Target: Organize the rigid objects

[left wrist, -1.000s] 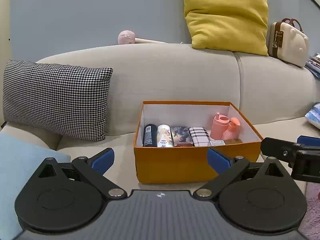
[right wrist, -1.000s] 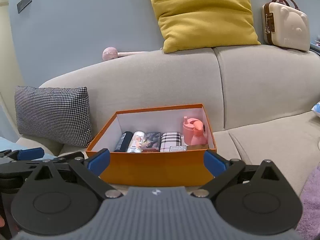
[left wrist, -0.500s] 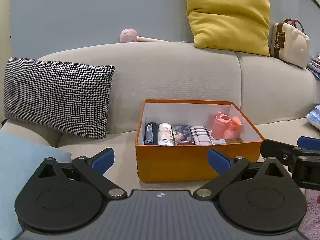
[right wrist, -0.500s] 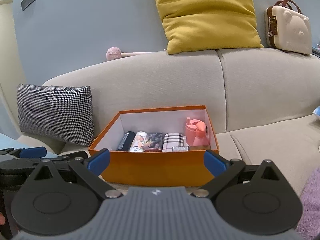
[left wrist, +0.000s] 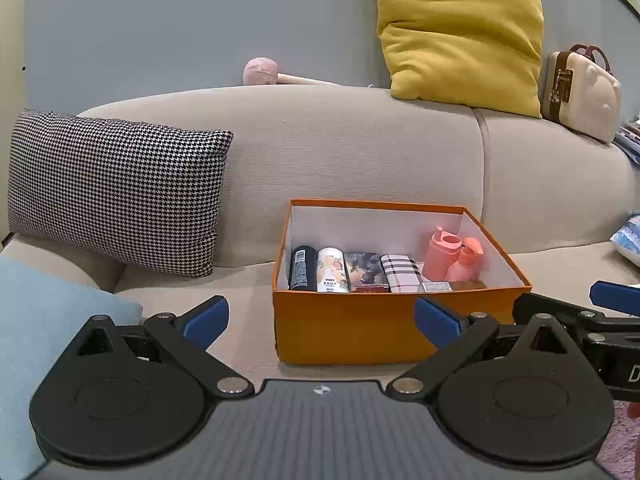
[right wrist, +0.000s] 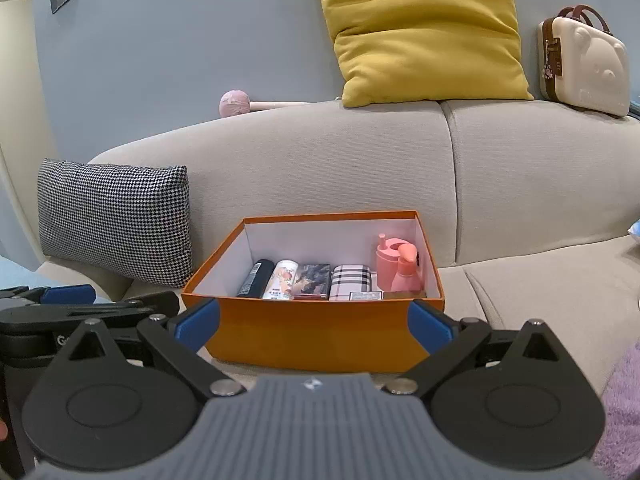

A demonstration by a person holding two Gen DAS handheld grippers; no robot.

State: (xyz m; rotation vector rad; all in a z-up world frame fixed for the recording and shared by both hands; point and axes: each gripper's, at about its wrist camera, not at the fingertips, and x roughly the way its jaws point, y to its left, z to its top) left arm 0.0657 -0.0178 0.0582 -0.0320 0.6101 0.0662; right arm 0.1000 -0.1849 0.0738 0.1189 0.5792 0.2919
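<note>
An orange box sits on the beige sofa seat. Inside lie a black can, a white printed can, a dark picture box, a plaid box and two pink bottles. My left gripper is open and empty in front of the box. My right gripper is open and empty, also in front of the box. Each gripper shows at the edge of the other's view.
A houndstooth cushion leans on the sofa back left of the box. A yellow cushion, a pink-headed mallet and a cream case rest on top of the sofa back. A light blue cushion lies at near left.
Both grippers have drawn back and risen slightly, so the box sits lower and smaller in both views. Jaws stay open and empty.
</note>
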